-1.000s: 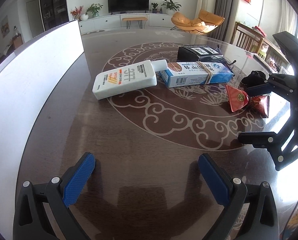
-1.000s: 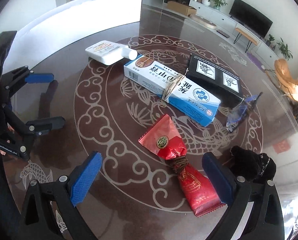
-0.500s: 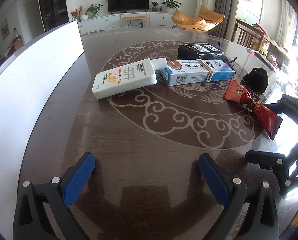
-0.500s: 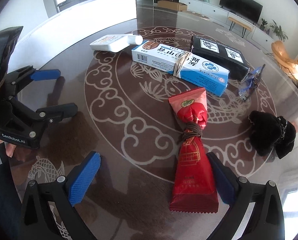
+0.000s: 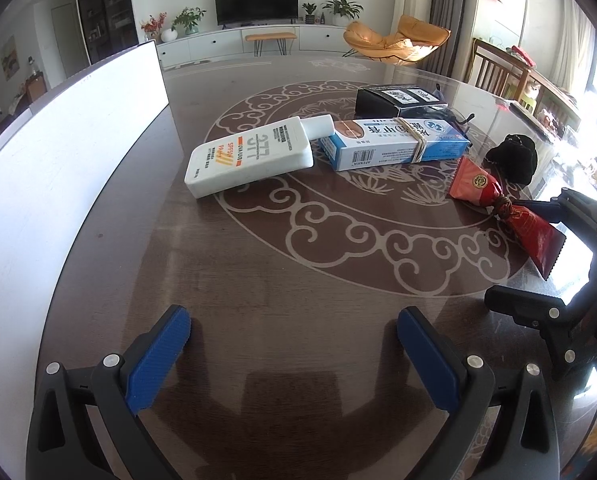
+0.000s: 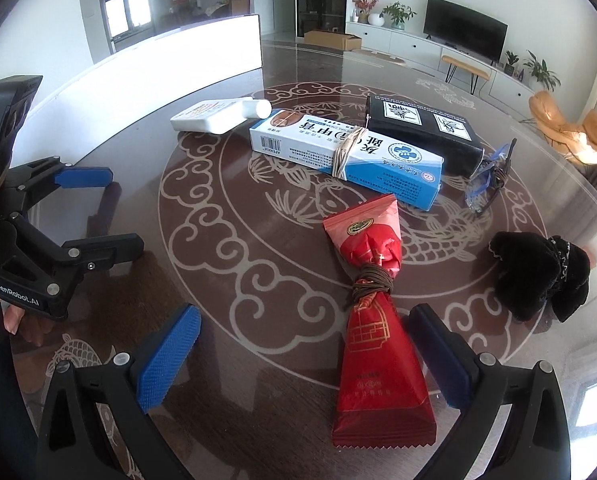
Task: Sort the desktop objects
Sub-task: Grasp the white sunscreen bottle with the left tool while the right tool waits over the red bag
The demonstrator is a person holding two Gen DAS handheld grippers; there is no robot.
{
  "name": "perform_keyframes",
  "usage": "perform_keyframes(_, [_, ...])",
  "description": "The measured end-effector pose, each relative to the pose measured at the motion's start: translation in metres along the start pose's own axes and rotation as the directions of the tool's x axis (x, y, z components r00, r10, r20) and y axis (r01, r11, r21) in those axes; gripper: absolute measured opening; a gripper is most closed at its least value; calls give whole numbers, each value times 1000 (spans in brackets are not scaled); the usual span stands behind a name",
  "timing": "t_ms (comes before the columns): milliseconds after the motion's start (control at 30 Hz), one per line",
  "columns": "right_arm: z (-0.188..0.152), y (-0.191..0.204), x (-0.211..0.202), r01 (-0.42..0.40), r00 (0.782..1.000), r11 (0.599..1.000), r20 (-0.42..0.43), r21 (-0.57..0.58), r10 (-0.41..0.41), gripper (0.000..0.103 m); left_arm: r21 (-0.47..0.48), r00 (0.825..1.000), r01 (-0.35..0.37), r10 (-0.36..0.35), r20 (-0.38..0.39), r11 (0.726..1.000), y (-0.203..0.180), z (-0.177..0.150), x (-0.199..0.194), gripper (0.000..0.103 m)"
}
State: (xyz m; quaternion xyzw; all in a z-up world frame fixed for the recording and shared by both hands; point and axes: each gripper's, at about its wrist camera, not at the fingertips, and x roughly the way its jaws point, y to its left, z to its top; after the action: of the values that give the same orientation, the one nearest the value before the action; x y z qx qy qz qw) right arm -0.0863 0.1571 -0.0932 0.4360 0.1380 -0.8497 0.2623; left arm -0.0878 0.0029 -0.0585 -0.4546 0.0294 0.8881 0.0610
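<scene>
Near the table's (image 6: 146, 280) front edge, on the right-hand side, lies the red packet (image 6: 378, 344), two pouches tied at the waist with brown cord, and the right gripper (image 6: 304, 354) is lined up right over its lower half, blue fingers spread wide on either side, nothing pinched yet. That looks like the setup for a pick: the packet sits lengthwise between the fingers, so closing would catch it across its narrow width. Just beyond it, toward the table's middle, the blue and white box (image 6: 346, 156) with a rubber band round it lies flat, its end touching the cap of the white bottle (image 6: 214, 114). Behind the box sits the black box (image 6: 422, 128), with a pair of glasses (image 6: 488, 178) beside it. Toward the right edge, a black scrunchie (image 6: 538, 276) rests apart from the rest. The left gripper (image 5: 294, 350) waits low over bare wood near the front edge, fingers wide apart and empty, seemingly keeping clear. A white board (image 5: 58, 152) stands along the left edge.
</scene>
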Motion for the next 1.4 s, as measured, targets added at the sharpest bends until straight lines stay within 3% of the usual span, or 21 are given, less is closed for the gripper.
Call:
perform_keyframes(700, [3, -4, 1, 0, 1000, 1000, -1, 0, 0, 103, 3, 1000, 3, -3, -4, 1000, 3, -1, -1, 103])
perform_keyframes(800, [3, -4, 1, 0, 1000, 1000, -1, 0, 0, 103, 58, 999, 33, -32, -16, 998, 5, 1, 0, 103])
perform_keyframes(1000, [3, -5, 1, 0, 1000, 1000, -1, 0, 0, 103, 185, 989, 84, -58, -139, 979, 23, 33, 15, 103])
perform_keyframes(1100, [3, -5, 1, 0, 1000, 1000, -1, 0, 0, 103, 322, 992, 48, -7, -127, 945, 21, 53, 23, 103])
perform_keyframes(1200, [3, -4, 1, 0, 1000, 1000, -1, 0, 0, 103, 410, 993, 54, -7, -116, 911, 18, 70, 33, 103])
perform_keyframes(1400, [3, -5, 1, 0, 1000, 1000, -1, 0, 0, 103, 427, 997, 48, -21, -68, 903, 26, 107, 58, 103])
